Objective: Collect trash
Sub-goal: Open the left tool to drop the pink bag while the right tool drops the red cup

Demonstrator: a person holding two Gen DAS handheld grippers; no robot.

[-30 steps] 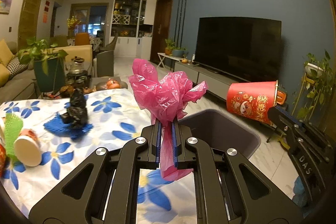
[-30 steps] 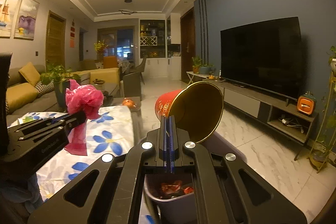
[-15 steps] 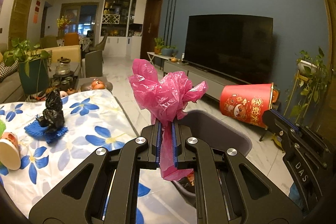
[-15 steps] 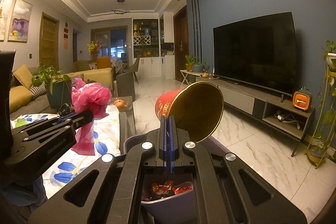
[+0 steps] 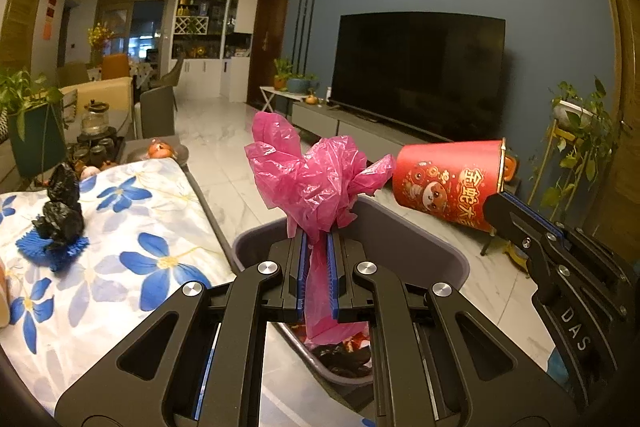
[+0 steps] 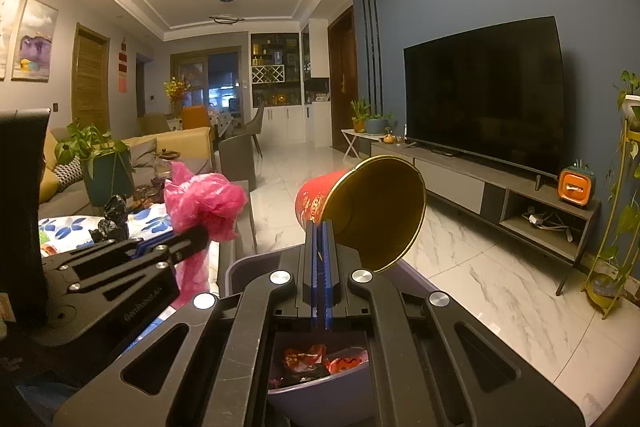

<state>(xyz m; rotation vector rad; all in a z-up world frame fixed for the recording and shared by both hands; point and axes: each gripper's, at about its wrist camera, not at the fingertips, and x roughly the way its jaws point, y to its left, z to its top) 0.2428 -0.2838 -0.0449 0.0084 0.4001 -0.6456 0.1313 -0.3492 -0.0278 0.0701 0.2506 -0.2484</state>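
Both hands are busy here, and it looks like we're right at the dumping stage. The left tool (image 5: 318, 277) is clamped tight on a crumpled pink plastic bag (image 5: 316, 179), which it holds above the near edge of the grey trash bin (image 5: 452, 255) that sits on the floor just beside the surface with the blue-flower tablecloth (image 5: 132, 251). The right tool (image 6: 320, 281) is pinched shut on the rim of a red paper bucket (image 6: 360, 213) with a gold inside, tipped on its side over the same bin. Neither piece has been let go yet.

Some red and dark wrappers (image 6: 316, 361) already lie in the bottom of the bin, so part of the job is done. Still left on the tablecloth: a wadded black plastic bag (image 5: 60, 207) that sits on a spiky blue thing (image 5: 52, 247), which I can't quite identify. There's a bit of something else at the far left edge, too cut off to name.

My guess is roughly halfway or a bit past: drop these two in, then go back for the black bag and whatever's left.
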